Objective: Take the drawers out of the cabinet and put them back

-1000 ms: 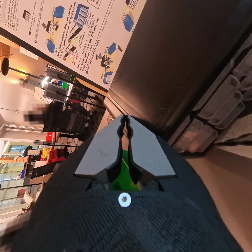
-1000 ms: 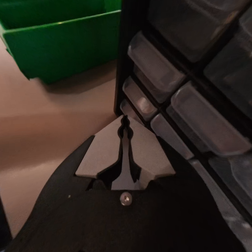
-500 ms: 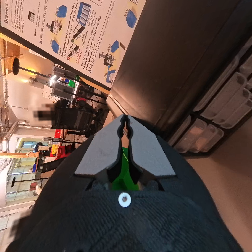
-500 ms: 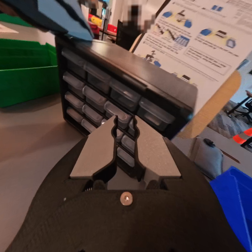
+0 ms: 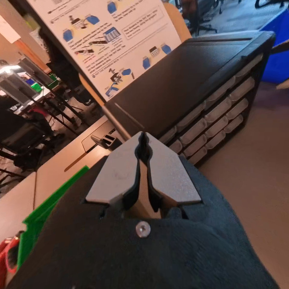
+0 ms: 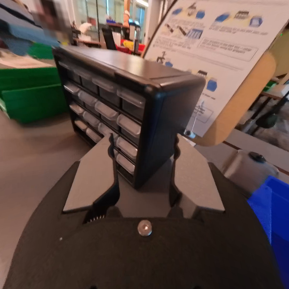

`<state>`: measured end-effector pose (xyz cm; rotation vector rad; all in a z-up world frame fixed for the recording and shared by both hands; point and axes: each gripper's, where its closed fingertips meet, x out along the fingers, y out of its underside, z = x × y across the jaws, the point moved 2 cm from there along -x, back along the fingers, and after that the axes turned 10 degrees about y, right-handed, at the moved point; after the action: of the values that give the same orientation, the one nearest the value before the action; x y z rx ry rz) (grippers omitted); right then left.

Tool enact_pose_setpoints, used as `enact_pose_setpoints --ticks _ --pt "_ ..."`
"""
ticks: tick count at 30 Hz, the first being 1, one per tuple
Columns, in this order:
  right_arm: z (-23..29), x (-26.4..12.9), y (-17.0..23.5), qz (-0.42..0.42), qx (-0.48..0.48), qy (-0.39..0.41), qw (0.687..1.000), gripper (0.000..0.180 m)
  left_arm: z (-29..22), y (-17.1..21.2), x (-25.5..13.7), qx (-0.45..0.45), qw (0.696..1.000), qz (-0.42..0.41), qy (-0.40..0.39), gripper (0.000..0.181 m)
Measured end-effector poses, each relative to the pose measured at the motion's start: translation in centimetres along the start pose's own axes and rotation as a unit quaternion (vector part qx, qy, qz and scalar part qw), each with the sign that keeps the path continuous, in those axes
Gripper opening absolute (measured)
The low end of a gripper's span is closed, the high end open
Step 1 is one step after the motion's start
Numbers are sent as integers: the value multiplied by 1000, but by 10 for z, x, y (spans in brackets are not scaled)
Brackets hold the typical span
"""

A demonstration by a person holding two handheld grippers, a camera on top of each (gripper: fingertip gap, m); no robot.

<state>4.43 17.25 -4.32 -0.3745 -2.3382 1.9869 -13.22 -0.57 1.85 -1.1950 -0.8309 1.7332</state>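
Right gripper (image 6: 143, 140): fingers (image 6: 97, 168) now spreading wide and holding nothing, where a second ago they were pressed together close against the lower drawers; the gripper is now standing back from the cabinet (image 6: 168, 118), framing its near corner. Left gripper (image 5: 143, 135): fingers (image 5: 120, 170) remaining pressed together, empty, and swinging from a sideways view along the cabinet top to a near-level one beside the cabinet's left end. Cabinet: black, upright on the counter (image 5: 244, 179), its clear drawers (image 6: 129, 125) appearing seated in all visible rows, none standing out. Green bin (image 6: 31, 103): on the counter to the left of the cabinet. Blue bin (image 6: 275, 215): to the right of the cabinet, near the right gripper. Instruction board (image 6: 219, 46): propped behind the cabinet. Judgement: the right gripper is readying for a drawer front; no drawer seems out yet.
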Motion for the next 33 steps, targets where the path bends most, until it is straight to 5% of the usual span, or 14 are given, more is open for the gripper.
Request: enact_pose_setpoints --ticks 1,3,4,5,9,13,17,28,33 --pt "1 4 4 8 0 -3 1000 78 2 4 -4 -12 1000 -13 -4 0" --pt "6 14 10 16 11 -18 1000 75 -1 9 -7 -39 998 -41 7 9" --pt "7 20 15 25 18 -20 999 75 -5 15 -5 -50 998 -30 25 62" --pt "8 26 20 37 25 -21 999 75 -6 24 -3 -61 998 -4 32 86" --pt "16 39 30 37 33 -29 998 78 11 36 -7 -84 996 -39 -12 66" --pt "14 40 30 21 42 -22 999 74 8 58 25 -65 998 19 17 68" --pt "10 40 29 12 79 -24 997 66 -2 52 39 -103 993 -14 63 60" --pt "57 30 24 71 -72 -70 992 46 1 77 -15 -98 993 39 50 65" --pt "59 25 23 76 -59 -84 992 44 -2 78 -21 -93 994 35 53 63"
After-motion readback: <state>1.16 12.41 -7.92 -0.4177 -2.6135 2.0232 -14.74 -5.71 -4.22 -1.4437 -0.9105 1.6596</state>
